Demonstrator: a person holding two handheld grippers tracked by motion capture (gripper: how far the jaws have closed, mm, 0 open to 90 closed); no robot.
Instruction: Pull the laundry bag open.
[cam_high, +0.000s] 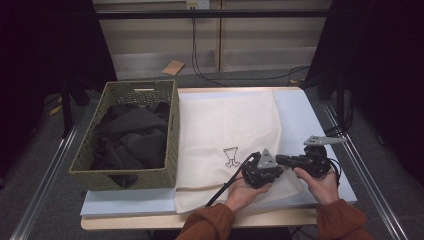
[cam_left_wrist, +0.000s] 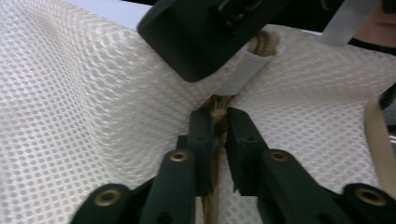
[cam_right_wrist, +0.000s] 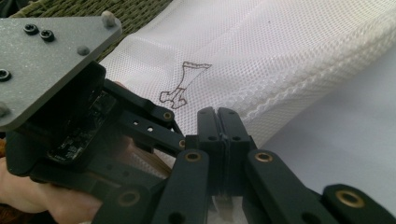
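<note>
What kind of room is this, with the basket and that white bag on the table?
Probably a lab or recording workspace, not a home laundry: the table stands among dark curtains, cables trail across the floor, and a person works a white mesh bag with hand-held grippers beside a basket of dark clothes.

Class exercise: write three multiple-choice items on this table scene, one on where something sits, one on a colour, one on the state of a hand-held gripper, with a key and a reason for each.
1. Where does the woven basket stand?
A. left of the white mesh bag
B. on top of the bag
C. on the floor

2. What colour is the clothing in the basket?
A. white
B. black
C. red

3. How do the jaws of the left hand-held gripper stand?
A. wide open above the bag
B. closed on the bag's tan cord
C. closed on the basket rim

Key: 1 A, the high view shows it beside the bag's left edge; 2 B, the pile is dark black; 3 B, the left gripper view shows the cord pinched between them.
</note>
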